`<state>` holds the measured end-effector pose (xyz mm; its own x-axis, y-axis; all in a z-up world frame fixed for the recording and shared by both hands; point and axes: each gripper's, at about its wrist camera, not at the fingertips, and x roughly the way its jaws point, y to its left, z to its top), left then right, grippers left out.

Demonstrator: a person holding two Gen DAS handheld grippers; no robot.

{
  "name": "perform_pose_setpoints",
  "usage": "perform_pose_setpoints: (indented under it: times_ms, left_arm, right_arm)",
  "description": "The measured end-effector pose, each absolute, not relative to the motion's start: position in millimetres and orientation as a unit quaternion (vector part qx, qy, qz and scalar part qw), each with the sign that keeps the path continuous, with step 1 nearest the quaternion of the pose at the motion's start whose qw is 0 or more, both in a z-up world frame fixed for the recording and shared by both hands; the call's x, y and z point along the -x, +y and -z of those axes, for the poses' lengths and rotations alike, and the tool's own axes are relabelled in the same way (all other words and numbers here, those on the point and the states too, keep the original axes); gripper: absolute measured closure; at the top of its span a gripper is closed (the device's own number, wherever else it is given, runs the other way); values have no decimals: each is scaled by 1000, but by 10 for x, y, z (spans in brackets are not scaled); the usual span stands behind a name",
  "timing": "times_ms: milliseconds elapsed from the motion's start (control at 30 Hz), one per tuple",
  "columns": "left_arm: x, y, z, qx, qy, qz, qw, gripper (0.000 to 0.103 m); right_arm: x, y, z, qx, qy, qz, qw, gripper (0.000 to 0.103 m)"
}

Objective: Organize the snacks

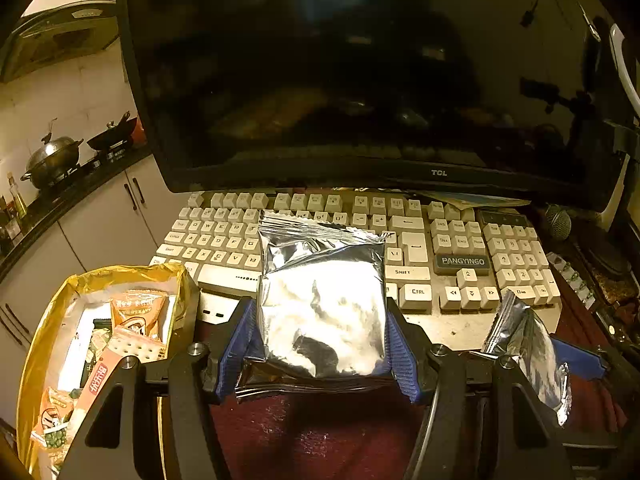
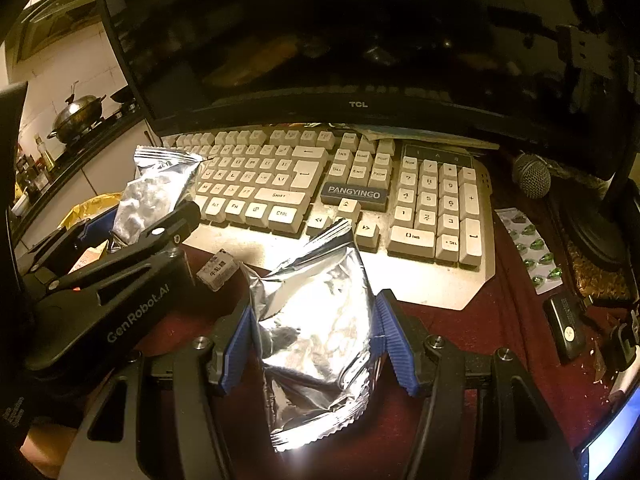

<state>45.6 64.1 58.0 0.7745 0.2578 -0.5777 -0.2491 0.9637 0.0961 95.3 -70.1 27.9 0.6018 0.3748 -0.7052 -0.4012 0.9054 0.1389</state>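
Observation:
My left gripper (image 1: pixel 322 336) is shut on a silver foil snack packet (image 1: pixel 322 300), held upright in front of the keyboard; the same packet shows in the right wrist view (image 2: pixel 154 196). My right gripper (image 2: pixel 314 336) is shut on a second silver foil packet (image 2: pixel 316 320), also seen at the right of the left wrist view (image 1: pixel 528 352). A yellow-gold bag (image 1: pixel 52 320) with several orange snack packs (image 1: pixel 136 312) and a cracker pack stands open at the lower left, beside the left gripper.
A white keyboard (image 2: pixel 360 184) lies under a black TCL monitor (image 2: pixel 360 40) on a dark red cloth (image 2: pixel 500 320). A microphone (image 2: pixel 531 175), a blister pack (image 2: pixel 532 248) and a black device (image 2: pixel 566 328) lie to the right. A small label packet (image 2: pixel 218 270) lies near the keyboard.

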Motion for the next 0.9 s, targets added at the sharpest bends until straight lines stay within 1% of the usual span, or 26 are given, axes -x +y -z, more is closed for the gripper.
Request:
perform_pose_setpoints:
  times_ms: [900]
  left_arm:
    - [-441,605,-596,-15,299,-139,944,37]
  right_arm:
    - [-1040,-867,-302,-9,389,-193,901,44]
